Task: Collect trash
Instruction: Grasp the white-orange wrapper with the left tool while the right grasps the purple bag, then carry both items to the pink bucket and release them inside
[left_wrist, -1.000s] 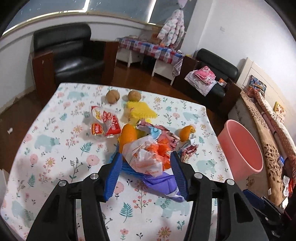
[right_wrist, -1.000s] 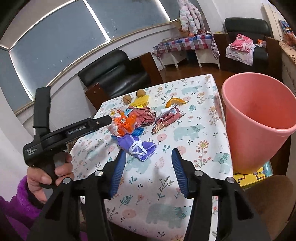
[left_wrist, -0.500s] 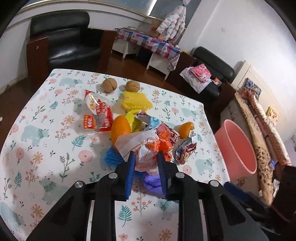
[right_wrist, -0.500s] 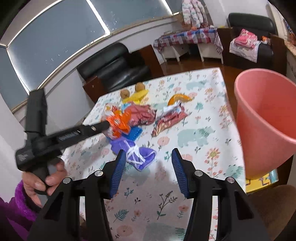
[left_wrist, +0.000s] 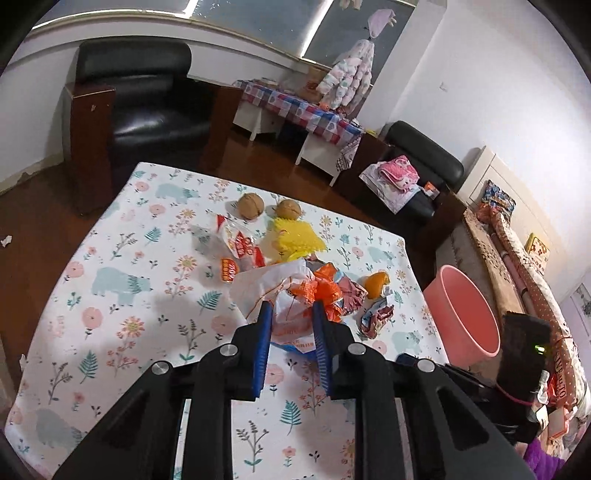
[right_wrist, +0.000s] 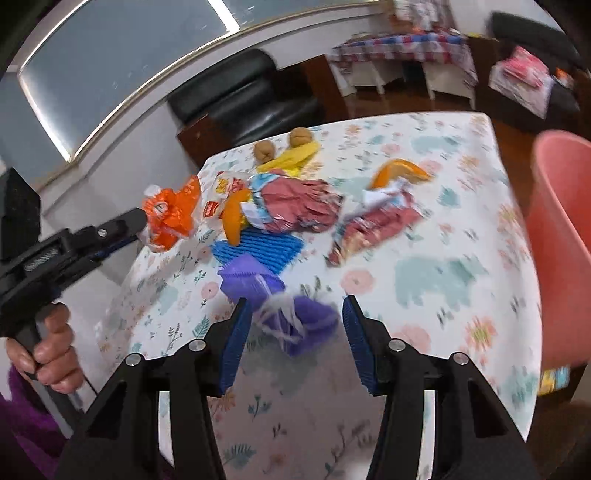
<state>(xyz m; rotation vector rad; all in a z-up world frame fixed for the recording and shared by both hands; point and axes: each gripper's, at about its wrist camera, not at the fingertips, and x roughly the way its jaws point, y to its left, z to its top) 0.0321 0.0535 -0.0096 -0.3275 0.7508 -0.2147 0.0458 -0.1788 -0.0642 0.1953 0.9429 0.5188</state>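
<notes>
The left gripper (left_wrist: 291, 314) has its fingers pinched on an orange-and-white wrapper (left_wrist: 295, 299) raised off the worktop (left_wrist: 122, 280), while the right gripper (right_wrist: 295, 325) holds its fingers spread wide, a purple pouch (right_wrist: 291, 314) between them.

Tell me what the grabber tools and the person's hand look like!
Each grabber, left gripper and right gripper, has black plastic arms, silver round bolts and blue ridged pads. The left one shows a coiled spring. The bare hand wears a fuzzy purple sleeve.
</notes>
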